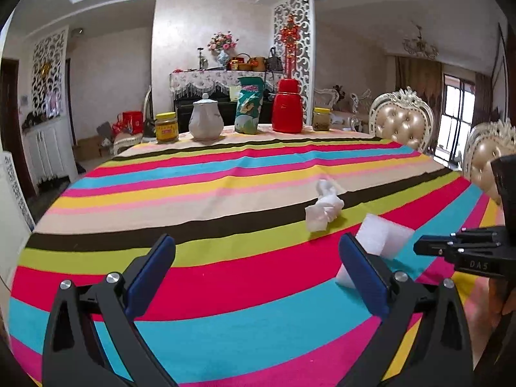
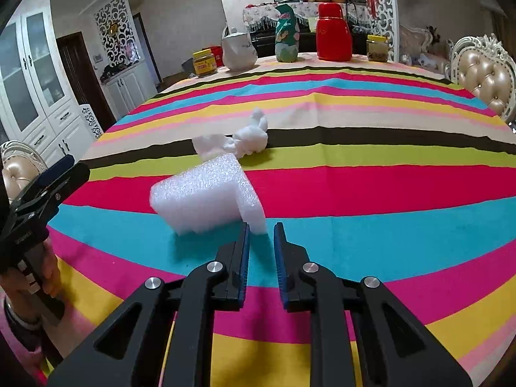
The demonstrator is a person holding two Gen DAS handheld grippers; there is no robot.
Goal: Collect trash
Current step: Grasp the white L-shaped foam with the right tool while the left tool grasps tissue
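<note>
Above the striped tablecloth (image 2: 354, 187), right tongs (image 2: 261, 229) tilt downward, pinching white foam (image 2: 203, 193); left tongs (image 1: 258, 251) gape.

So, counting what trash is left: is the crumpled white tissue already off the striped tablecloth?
No, the crumpled tissue lies on the striped tablecloth, just beyond the white foam block.

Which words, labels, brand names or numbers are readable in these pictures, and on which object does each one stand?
"DAS": embossed on the black body of the right hand-held gripper, partly cut off.
Yellow-lidded jar: label too blurred to read.
Red thermos: small mark, unreadable.
Green patterned bag: print unreadable.
</note>
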